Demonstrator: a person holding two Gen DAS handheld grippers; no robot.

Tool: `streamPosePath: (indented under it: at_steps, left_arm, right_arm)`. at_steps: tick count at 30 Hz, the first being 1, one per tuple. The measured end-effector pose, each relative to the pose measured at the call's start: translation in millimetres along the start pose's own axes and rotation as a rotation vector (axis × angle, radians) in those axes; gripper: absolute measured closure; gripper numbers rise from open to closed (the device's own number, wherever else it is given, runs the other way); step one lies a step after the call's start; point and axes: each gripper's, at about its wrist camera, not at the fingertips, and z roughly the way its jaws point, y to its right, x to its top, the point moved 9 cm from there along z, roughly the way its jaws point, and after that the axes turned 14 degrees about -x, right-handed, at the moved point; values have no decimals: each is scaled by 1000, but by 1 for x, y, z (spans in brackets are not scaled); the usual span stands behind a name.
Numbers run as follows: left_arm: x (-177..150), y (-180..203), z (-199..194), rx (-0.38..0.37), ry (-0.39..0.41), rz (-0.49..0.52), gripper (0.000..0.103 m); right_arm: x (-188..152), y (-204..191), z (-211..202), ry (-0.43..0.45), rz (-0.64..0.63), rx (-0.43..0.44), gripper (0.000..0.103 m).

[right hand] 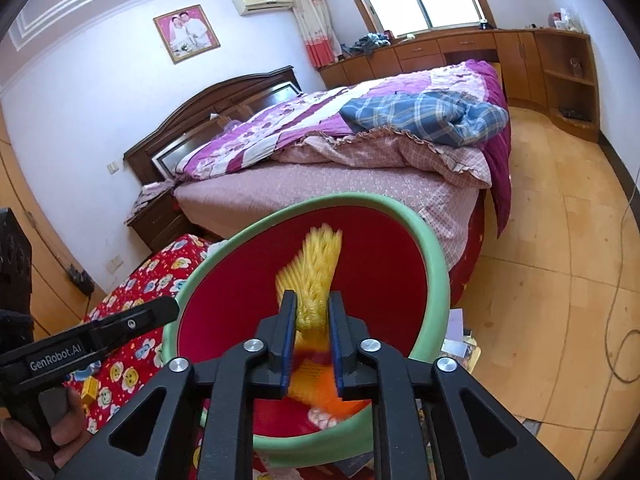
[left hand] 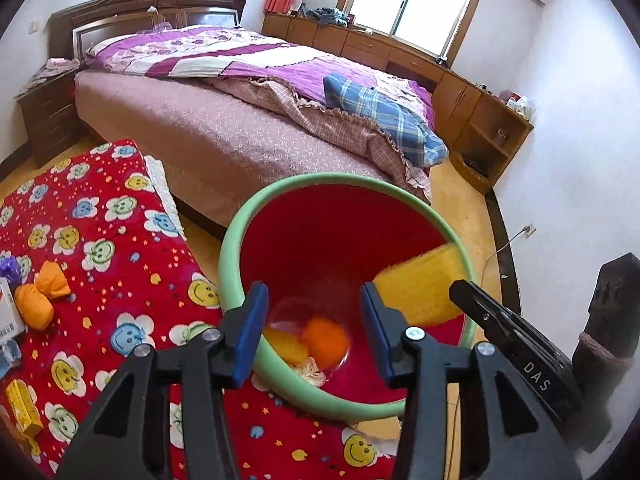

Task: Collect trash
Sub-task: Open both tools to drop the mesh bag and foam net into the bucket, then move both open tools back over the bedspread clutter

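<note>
A trash bin (left hand: 236,240) with a green rim and red inside stands by the red smiley blanket (left hand: 120,240); it also shows in the right wrist view (right hand: 434,256). Orange and yellow trash (left hand: 324,340) lies at its bottom. My right gripper (right hand: 312,344) is shut on a yellow mesh sponge (right hand: 316,272) and holds it over the bin's mouth; the sponge shows in the left wrist view (left hand: 420,288). My left gripper (left hand: 314,332) is open and empty, with its left finger at the bin's near rim.
An orange cloth bundle (left hand: 38,296), small boxes (left hand: 24,408) and a purple scrap (left hand: 10,268) lie on the blanket. A bed (left hand: 240,120) stands behind the bin. Papers (right hand: 460,344) and a cable (right hand: 616,344) lie on the wooden floor.
</note>
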Motion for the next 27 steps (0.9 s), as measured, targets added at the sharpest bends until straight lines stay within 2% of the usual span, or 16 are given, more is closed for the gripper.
streamPosePath:
  at_steps: [7,12,19,27]
  left_arm:
    - [-10,-2,-22,2,14,-24,55]
    - [-19,-8,-52,26,36,-24,55]
    - [-31,-29,-101,67,83,-65,55]
    - [-47,-60,-157,150,123,-122,55]
  right_arm:
    - [-5,2,-13,10,31,-1,77]
    - [-11,-9,-25,10,22,-4,65]
    - [-19,-40,-49,16,-19,32,60]
    - [-31,-69,-70,11,-52,56,60]
